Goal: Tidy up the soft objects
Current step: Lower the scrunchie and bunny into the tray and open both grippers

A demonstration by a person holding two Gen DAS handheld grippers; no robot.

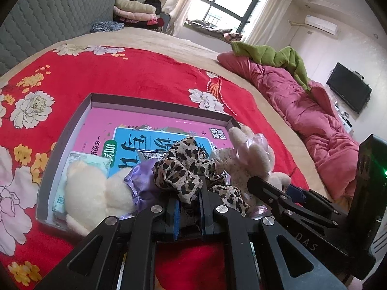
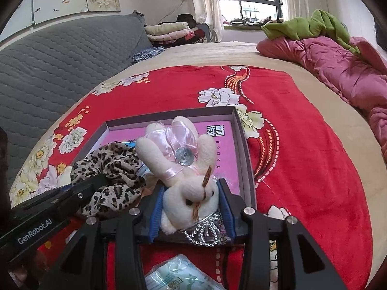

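— Grippers first: what has each got?

— Left gripper (image 1: pixel 188 207) is pinched tight on the leopard scarf (image 1: pixel 191 169), whose folds bunch up just past its fingertips. Right gripper (image 2: pixel 191 207) stands partly open with the rabbit's (image 2: pixel 191 193) head between its blue pads (image 2: pixel 157 207); whether they press on the plush I cannot tell.

— And where does the rabbit lie?

— In the tray (image 2: pixel 244 145), near corner at about five o'clock, ears pointing to twelve, a pink bow (image 2: pixel 179 135) and a silver disc on them (a beaded silver thing sits under its chin).

— Anything else in there?

— A cream plush (image 1: pixel 96 188) in a purple skirt at seven o'clock in the left view, touching the scarf. Under them a pink book (image 1: pixel 145 123) and a blue one (image 1: pixel 135 145) lie flat.

— Beyond the tray?

— A red blanket (image 2: pixel 302 169) with flowers under it all. Further, at two o'clock, a pink quilt (image 2: pixel 333 65) with a green cloth (image 2: pixel 314 24) on top.
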